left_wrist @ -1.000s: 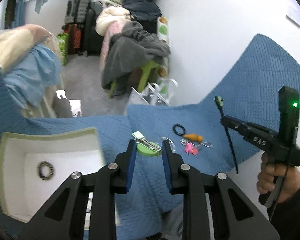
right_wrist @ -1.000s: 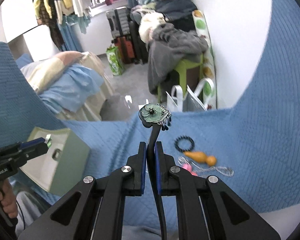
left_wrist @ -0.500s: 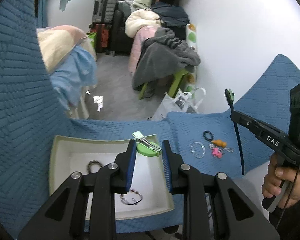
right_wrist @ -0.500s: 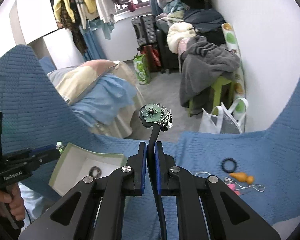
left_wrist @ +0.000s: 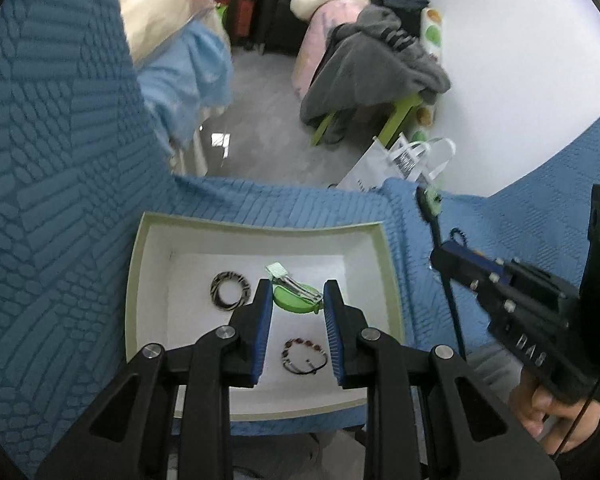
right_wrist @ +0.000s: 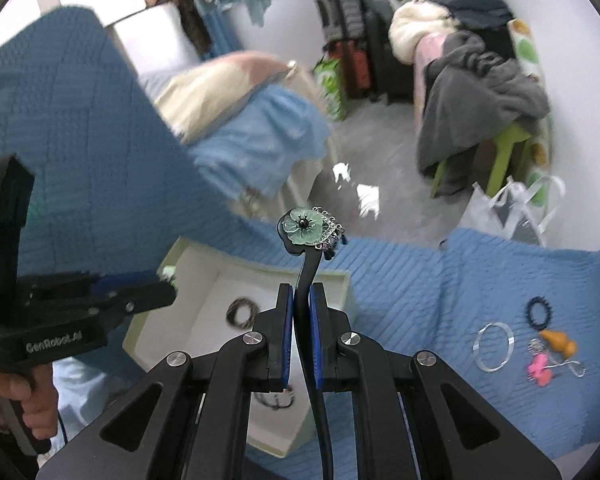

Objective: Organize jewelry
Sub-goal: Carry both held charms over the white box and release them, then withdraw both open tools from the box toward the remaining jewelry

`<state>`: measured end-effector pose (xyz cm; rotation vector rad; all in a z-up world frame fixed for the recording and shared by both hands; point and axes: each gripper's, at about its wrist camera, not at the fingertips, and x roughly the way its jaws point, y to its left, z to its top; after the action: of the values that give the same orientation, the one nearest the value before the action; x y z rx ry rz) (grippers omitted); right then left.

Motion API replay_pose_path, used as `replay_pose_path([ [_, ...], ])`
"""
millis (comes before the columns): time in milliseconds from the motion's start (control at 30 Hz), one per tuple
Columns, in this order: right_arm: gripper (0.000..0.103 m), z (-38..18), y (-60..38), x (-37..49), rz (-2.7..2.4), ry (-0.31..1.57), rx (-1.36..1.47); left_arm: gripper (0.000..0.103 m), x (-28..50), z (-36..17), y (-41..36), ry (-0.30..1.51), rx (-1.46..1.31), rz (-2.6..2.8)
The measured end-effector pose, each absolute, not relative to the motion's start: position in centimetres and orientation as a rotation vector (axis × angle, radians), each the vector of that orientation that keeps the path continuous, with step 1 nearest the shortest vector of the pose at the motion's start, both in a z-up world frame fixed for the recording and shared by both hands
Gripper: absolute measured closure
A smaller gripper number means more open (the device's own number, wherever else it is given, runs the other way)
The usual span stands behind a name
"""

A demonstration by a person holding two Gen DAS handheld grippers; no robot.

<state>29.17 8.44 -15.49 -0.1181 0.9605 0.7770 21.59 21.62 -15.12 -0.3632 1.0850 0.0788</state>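
Now the left gripper [left_wrist: 296,308] clamps a green hair clip [left_wrist: 296,298] over the pale open box [left_wrist: 134,280]. Right of it, the right gripper [right_wrist: 299,304] pinches a black flower-topped hairpin [right_wrist: 308,236].

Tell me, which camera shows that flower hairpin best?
The right wrist view: the flower hairpin stands close and centred, its black stem clamped in the right tongs. The left wrist view catches only its small, blurred top near the right edge.

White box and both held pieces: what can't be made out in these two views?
- Right wrist view: white box floor, mostly hidden behind the right gripper; the ring inside is blurred.
- Left wrist view: lower end of the black hair stick, lost behind the left gripper.
- Right wrist view: green hair clip, not visible past the left gripper's side.
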Motion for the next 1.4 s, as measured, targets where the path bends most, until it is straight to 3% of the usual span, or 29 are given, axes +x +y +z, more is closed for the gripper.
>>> replay_pose_path([
  [433, 0.097, -21.3, 11.2, 28.0, 0.833, 1.171, -0.157, 0.077, 21.4, -20.3, 23.4, 1.277, -0.434, 0.132],
  [767, 0.095, -21.5, 11.5, 27.9, 0.843, 1.190, -0.168, 0.074, 20.8, -20.8, 23.8, 1.317, -0.488, 0.145],
  [900, 0.095, -19.3, 10.9, 27.6, 0.861, 1.119, -0.165, 0.054, 20.6, -19.0, 23.3, 1.264, -0.474, 0.140],
  [1400, 0.095, -10.2, 3.4, 26.1, 0.770, 0.793, -0.129, 0.054, 18.3, -10.9, 19.9, 0.927, -0.483, 0.105],
])
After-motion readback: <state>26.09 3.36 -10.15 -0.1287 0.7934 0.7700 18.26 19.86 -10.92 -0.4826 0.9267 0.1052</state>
